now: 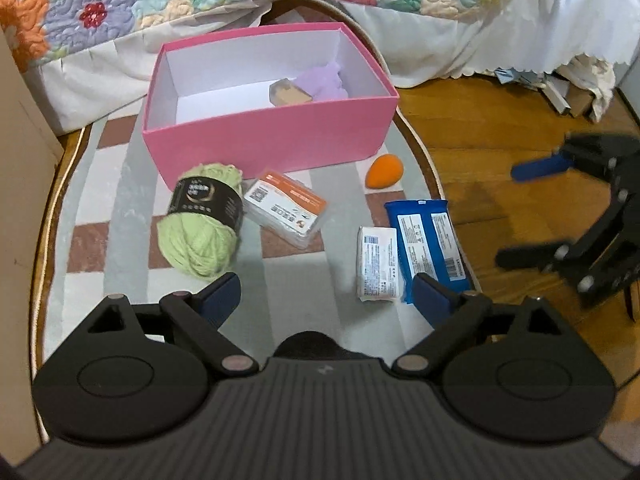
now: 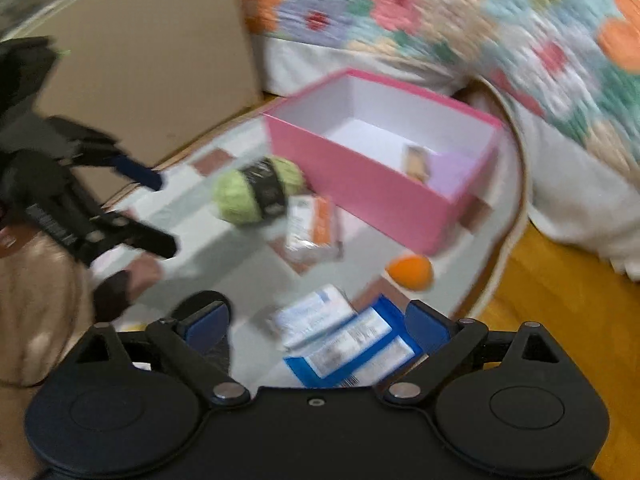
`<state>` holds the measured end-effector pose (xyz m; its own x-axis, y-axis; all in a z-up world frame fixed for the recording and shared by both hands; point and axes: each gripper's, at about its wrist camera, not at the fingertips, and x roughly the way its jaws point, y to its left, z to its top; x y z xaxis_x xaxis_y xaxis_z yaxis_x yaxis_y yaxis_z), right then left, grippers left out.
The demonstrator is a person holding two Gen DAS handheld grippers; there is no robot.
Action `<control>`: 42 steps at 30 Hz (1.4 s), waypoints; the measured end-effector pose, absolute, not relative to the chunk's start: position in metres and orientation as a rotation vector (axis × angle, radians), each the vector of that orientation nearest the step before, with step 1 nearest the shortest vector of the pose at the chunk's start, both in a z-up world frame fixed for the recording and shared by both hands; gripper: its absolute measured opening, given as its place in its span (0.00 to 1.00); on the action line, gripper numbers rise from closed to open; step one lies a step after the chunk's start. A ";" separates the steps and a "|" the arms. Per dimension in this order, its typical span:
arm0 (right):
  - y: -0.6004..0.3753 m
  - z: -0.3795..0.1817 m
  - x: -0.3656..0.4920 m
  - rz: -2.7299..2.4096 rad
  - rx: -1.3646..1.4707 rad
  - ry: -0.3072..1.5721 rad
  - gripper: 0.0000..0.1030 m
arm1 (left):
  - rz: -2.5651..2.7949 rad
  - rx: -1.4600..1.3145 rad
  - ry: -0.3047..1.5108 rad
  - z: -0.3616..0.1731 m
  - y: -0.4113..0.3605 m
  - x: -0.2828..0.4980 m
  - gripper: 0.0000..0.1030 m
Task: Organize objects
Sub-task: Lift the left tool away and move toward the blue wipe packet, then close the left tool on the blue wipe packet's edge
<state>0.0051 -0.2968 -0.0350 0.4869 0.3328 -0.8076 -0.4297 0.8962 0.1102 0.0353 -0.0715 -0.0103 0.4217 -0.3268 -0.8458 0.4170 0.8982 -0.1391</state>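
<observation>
Two grippers, left (image 1: 326, 292) and right (image 2: 316, 320), hung with jaws wide apart and empty | one pink box (image 1: 276, 140) stood at the rug's (image 1: 280, 280) far end, two items inside | near it lay one yarn ball (image 1: 200, 224), one orange sponge (image 1: 385, 171), three packets: orange-white (image 1: 286, 214), white (image 1: 378, 264), blue (image 1: 430, 240).

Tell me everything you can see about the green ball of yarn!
The green yarn is a soft, fuzzy, pale lime skein, wound loosely and squashed into an oval. A black paper band with gold printing wraps around its middle. It lies on its side on the checked rug, just in front of the pink box, with a clear plastic packet right beside it, maybe touching. Neither gripper is holding it.
</observation>
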 end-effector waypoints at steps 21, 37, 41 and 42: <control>-0.296 -0.144 -0.028 0.288 0.016 0.858 0.94 | -0.622 -0.018 1.100 -0.076 -0.162 0.043 0.61; -0.296 -0.166 -0.015 0.222 0.037 0.925 0.73 | -0.521 -0.028 1.134 -0.125 -0.187 0.065 0.47; -0.300 -0.164 -0.013 0.238 0.079 0.940 0.71 | -0.626 -0.291 1.263 -0.135 -0.175 0.075 0.27; -0.300 -0.164 -0.013 0.241 0.073 0.944 0.72 | -0.650 -0.392 1.318 -0.141 -0.171 0.076 0.25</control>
<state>-0.0128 -0.2998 -0.1638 0.5619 0.2368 -0.7926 -0.1728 0.9706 0.1674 0.0763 -0.1713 -0.1412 0.1132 -0.6394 -0.7605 0.2148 0.7631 -0.6095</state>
